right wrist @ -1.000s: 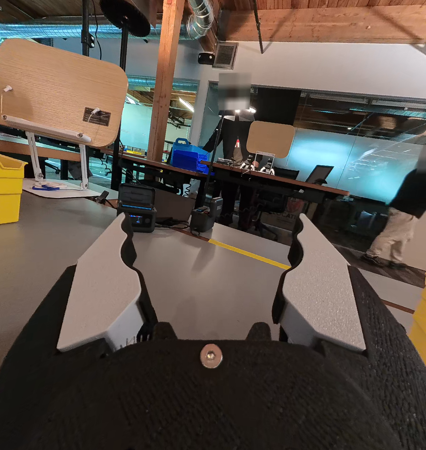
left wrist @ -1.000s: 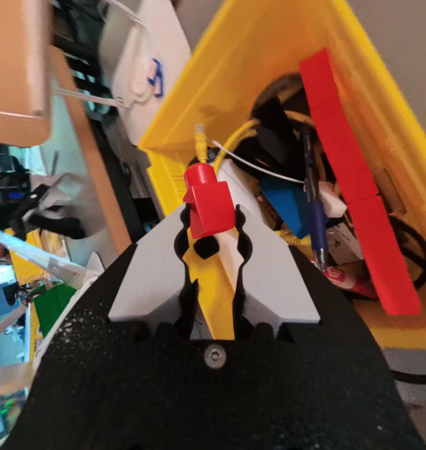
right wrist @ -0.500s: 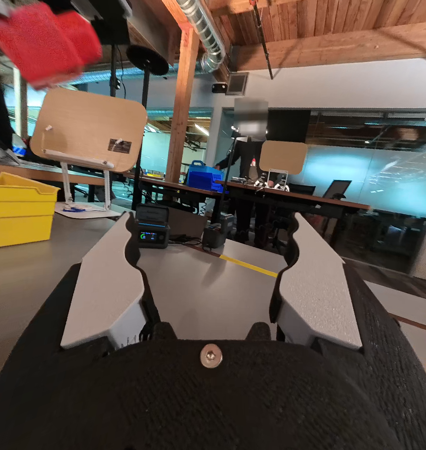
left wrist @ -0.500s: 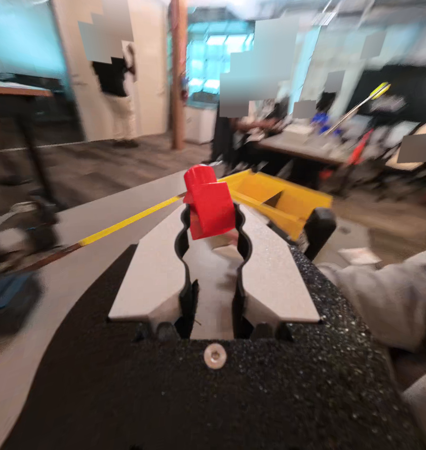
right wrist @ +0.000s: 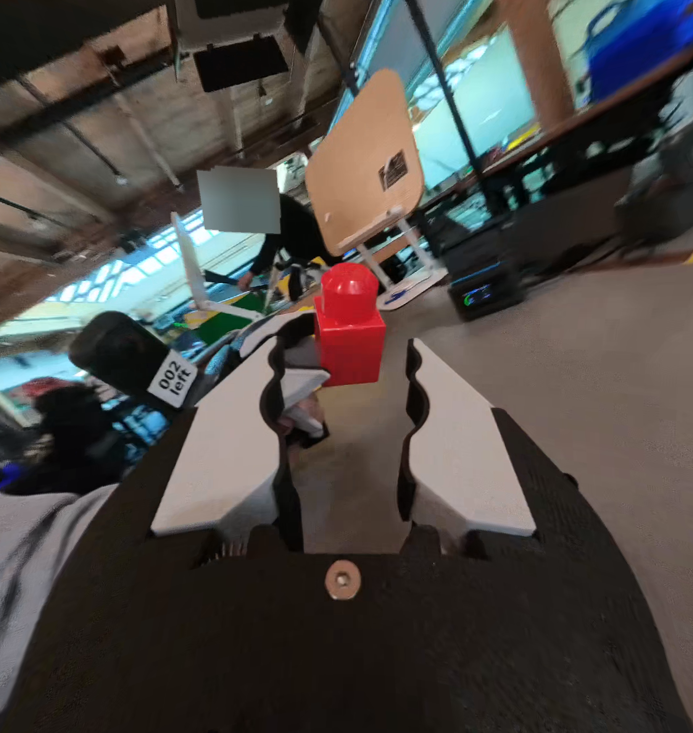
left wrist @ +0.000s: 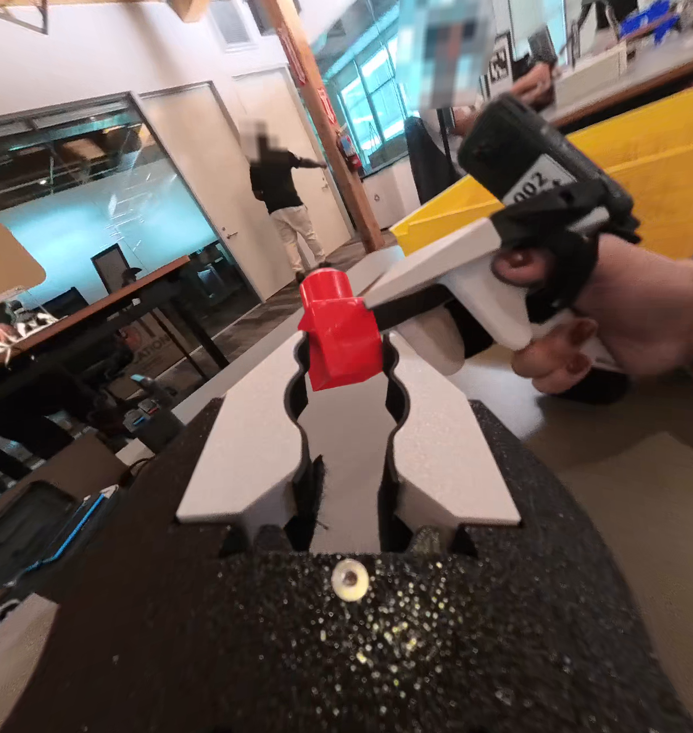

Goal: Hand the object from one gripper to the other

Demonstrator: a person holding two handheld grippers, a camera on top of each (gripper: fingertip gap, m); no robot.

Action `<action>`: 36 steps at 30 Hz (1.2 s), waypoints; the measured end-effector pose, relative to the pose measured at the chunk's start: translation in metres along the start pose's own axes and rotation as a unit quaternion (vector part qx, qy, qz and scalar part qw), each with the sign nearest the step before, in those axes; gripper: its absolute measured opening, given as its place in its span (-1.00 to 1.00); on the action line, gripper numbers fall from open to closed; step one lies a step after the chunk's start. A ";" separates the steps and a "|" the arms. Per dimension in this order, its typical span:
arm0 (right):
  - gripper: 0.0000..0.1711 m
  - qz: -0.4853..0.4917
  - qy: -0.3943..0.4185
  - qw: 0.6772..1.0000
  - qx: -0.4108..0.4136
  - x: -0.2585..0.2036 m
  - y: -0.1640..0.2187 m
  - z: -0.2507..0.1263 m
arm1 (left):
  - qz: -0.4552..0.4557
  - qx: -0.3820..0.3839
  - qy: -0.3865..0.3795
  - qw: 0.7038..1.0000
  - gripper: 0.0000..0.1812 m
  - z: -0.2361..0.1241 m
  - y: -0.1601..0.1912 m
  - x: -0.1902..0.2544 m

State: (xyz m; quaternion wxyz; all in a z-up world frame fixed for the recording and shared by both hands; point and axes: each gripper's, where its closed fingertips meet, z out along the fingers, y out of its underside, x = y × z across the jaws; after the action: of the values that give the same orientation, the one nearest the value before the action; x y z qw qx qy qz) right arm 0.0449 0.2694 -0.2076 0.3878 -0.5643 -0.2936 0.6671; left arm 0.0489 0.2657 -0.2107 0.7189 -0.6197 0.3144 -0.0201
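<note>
Red brick: red plastic toy brick (left wrist: 339,341) with one round stud on top, held up in the air above the grey table (left wrist: 634,496); stud pointing up and away from the left camera
Brick in the right view: same red brick (right wrist: 349,337), stud uppermost, standing between the tips of the right gripper's white fingers (right wrist: 234,432), nearer the left-hand one; a clear gap shows between the brick and the right-hand finger
Left gripper (left wrist: 343,357): jaws pinching the brick's lower body from both sides, at the fingertips
Right gripper (right wrist: 343,357): jaws spread wider than the brick; in the left view it comes in from the right, one white finger tip touching or just beside the brick's upper right edge
Hand: a person's bare hand (left wrist: 634,317) wraps the right gripper's handle
Yellow bin (left wrist: 654,174): behind the right gripper, on the table
Farther back: a tilted wooden board on a white stand (right wrist: 366,158) and a small black case with a lit display (right wrist: 483,293), both on the table, well apart from the grippers
</note>
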 end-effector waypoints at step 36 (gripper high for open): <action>-0.62 -0.732 0.234 0.633 -0.093 0.000 0.008 -0.004 | -0.207 0.007 0.086 0.975 -0.37 -0.013 -0.002 -0.006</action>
State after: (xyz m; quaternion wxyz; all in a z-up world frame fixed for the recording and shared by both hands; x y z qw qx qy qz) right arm 0.0472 0.2655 -0.2149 0.7500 -0.3341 -0.5705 -0.0213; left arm 0.0384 0.2562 -0.2069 0.6739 -0.6622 0.2395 -0.2235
